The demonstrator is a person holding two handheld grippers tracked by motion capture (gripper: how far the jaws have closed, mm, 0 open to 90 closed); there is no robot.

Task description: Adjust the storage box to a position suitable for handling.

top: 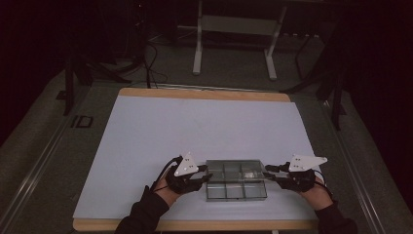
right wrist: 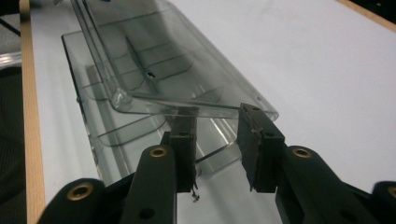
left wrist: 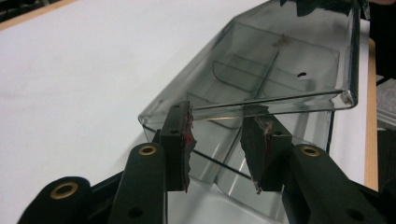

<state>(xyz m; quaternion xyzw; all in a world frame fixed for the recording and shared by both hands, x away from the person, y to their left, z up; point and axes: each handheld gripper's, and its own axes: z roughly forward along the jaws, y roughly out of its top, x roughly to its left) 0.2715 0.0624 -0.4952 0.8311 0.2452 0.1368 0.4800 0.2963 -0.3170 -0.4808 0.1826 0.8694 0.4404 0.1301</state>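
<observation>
A clear plastic compartment box (top: 236, 198) lies near the table's front edge, with its hinged lid (left wrist: 280, 60) tilted up off the base (left wrist: 210, 161). My left gripper (top: 207, 173) is at the box's left end. Its jaws (left wrist: 219, 109) stand apart with their tips just under the lid's short edge, and nothing is pinched between the pads. My right gripper (top: 269, 172) is at the right end. There the jaws (right wrist: 217, 113) are also apart, one tip under the raised lid (right wrist: 163, 60) and the other by its corner. The compartments look empty.
The box sits on a white sheet (top: 204, 126) that covers a wooden board, whose front edge (top: 195, 225) runs close to the person's sleeves. Past the table stand a white desk frame (top: 234, 29) and cables on the floor (top: 151, 63).
</observation>
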